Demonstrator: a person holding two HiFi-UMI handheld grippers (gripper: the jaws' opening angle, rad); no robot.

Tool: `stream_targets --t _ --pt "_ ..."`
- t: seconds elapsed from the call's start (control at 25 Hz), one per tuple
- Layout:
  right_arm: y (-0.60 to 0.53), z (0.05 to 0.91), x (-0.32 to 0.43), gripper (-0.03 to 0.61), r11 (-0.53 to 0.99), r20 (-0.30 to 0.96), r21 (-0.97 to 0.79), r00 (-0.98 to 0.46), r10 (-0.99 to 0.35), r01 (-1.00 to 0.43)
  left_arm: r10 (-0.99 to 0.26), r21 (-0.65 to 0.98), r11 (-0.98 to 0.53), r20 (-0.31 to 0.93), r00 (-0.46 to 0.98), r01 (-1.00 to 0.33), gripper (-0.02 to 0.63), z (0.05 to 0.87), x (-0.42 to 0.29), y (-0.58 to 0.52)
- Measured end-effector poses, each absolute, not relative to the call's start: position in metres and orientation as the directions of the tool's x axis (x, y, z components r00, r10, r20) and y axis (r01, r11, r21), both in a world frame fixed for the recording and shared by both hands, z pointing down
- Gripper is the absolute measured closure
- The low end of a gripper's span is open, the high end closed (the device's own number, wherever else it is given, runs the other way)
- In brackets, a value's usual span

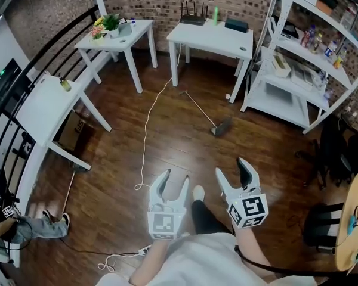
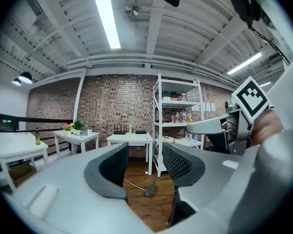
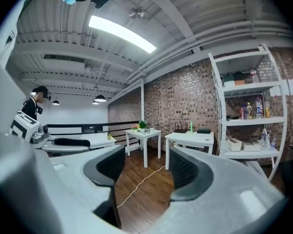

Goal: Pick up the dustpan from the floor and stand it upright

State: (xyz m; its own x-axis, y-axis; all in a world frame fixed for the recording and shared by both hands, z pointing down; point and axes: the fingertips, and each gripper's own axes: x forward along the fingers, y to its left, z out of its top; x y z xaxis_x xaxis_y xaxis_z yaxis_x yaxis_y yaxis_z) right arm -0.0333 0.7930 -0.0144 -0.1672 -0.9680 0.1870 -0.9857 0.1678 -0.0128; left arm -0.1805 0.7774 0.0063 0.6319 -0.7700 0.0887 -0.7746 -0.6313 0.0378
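Dustpan (image 1: pixel 221 127) lying flat on brown floor (image 1: pixel 167 142), toward its far edge, near white table (image 1: pixel 210 36) and shelf (image 1: pixel 281 103), well apart from both grippers, left gripper (image 1: pixel 173 179) jaws wide apart, holding nothing, right gripper (image 1: pixel 232 170) jaws apart too, also holding nothing

Dustpan (image 1: pixel 222 127) down, grippers empty

Lies flat on the floor (image 1: pixel 256 154), well ahead of both jaw pairs (pan end in line with the right gripper (image 1: pixel 232 170)). Left gripper (image 1: pixel 174 182) just beside it; jaws apart on both. White cable (image 1: pixel 145 137) runs ahead of the left jaws.
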Motion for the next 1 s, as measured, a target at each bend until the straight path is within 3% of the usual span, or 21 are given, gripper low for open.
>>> stream_targets --t 0.16,0.48,0.68,1.0 --pt "0.7 -0.003 0.005 0.308 0.163 0.186 -0.068 -0.173 -0.967 -0.984 -0.768 -0.007 -0.634 0.122 0.629 -0.773 0.379 0.013 -0.151 0.69" --pt "0.545 -0.018 0.056 0.308 0.221 0.137 -0.061 -0.227 -0.964 -0.973 -0.806 -0.087 -0.592 0.071 0.588 -0.801 0.383 -0.017 -0.105 0.541" --pt "0.493 0.023 0.046 0.308 0.275 0.235 -0.108 -0.293 -0.927 -0.956 -0.808 -0.033 -0.577 0.168 0.565 -0.816 0.385 0.023 -0.105 0.483" --pt "0.33 0.07 0.048 0.308 0.268 0.332 -0.084 -0.281 -0.901 -0.96 -0.764 0.022 -0.629 0.164 0.624 -0.777 0.385 0.054 -0.083 0.303"
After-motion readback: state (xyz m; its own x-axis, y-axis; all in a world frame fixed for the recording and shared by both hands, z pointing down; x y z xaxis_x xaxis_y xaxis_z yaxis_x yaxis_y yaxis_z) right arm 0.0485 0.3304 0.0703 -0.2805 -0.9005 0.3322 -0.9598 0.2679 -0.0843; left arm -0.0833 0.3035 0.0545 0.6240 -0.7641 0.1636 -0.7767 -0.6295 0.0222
